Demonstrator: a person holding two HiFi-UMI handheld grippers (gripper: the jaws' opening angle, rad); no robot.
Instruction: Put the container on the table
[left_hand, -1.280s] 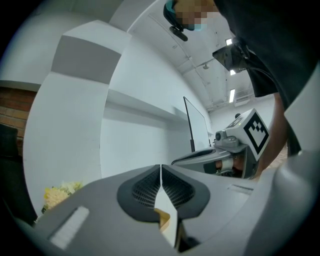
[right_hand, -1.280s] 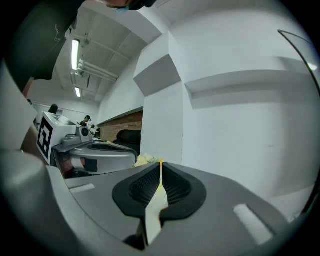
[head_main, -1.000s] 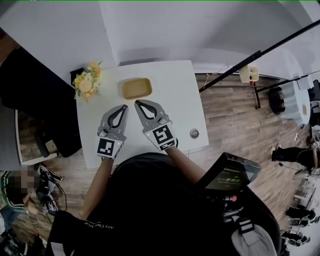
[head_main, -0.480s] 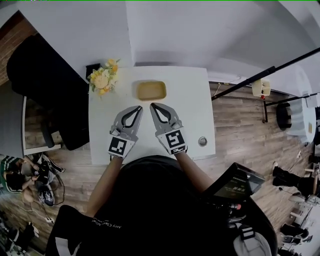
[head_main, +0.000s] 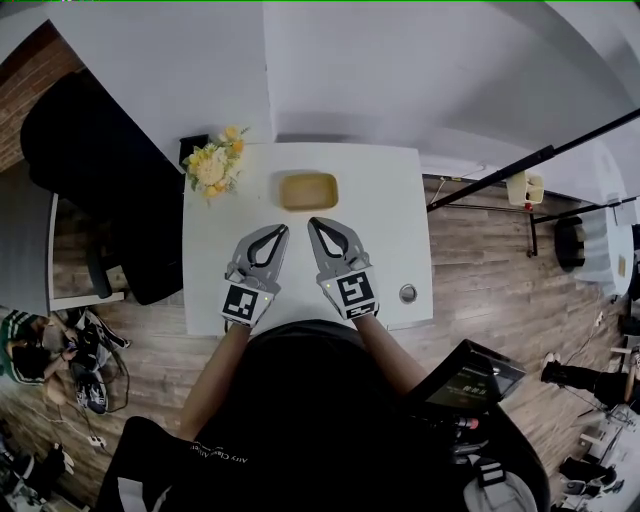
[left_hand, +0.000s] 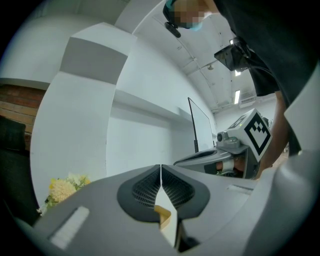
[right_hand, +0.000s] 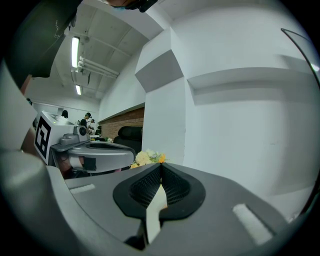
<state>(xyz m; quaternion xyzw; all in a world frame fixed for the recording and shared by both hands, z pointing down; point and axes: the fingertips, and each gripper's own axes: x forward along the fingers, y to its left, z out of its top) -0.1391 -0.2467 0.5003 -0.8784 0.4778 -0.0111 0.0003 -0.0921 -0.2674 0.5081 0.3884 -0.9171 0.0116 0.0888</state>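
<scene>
In the left gripper view the container shows only as 1 yellow sliver at 6 o'clock, the rest hidden behind the left gripper. The flowers are half masked in the right gripper view. On the table, at 4 o'clock, a small round thing, perhaps a lid, is too small to tell

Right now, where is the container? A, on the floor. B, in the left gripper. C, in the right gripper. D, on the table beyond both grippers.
D: the container sits on the table, just past the shut, empty tips of the left gripper and right gripper.
</scene>
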